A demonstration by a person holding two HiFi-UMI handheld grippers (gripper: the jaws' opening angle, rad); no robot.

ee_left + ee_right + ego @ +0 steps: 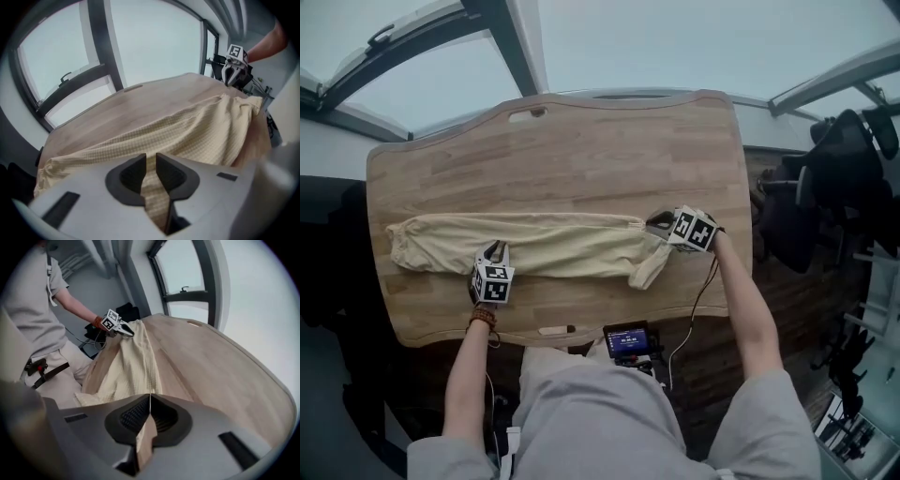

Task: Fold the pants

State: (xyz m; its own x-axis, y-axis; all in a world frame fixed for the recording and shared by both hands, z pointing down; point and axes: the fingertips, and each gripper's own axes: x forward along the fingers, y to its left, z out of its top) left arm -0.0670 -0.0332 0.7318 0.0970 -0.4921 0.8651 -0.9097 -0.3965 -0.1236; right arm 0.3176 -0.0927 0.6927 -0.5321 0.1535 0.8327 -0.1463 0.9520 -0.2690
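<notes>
Centrally: wooden table (581, 141), pale planks, rounded corners, one slot cut near the far rim and another near the near rim. Spread lengthwise across it, left to right: pants (562, 246), cream, fine checked weave, lying as a long narrow band well inside the table edges; left end crumpled, right end bunched, with a flap turned toward the near edge. At the band's near edge, left of middle: left gripper (496, 247), pointed steeply down, jaws narrow and clamped on a fold of the cream cloth, gap between the pads filled with fabric. At the band's right end: right gripper (660, 221), jaws pressed fully together, tips meeting right at the cloth's edge; cloth pinched or not, cannot tell. Beyond the near rim, by the person's lap: small black device (626, 341) with lit screen. On the left wrist: beaded bracelet (483, 317).
</notes>
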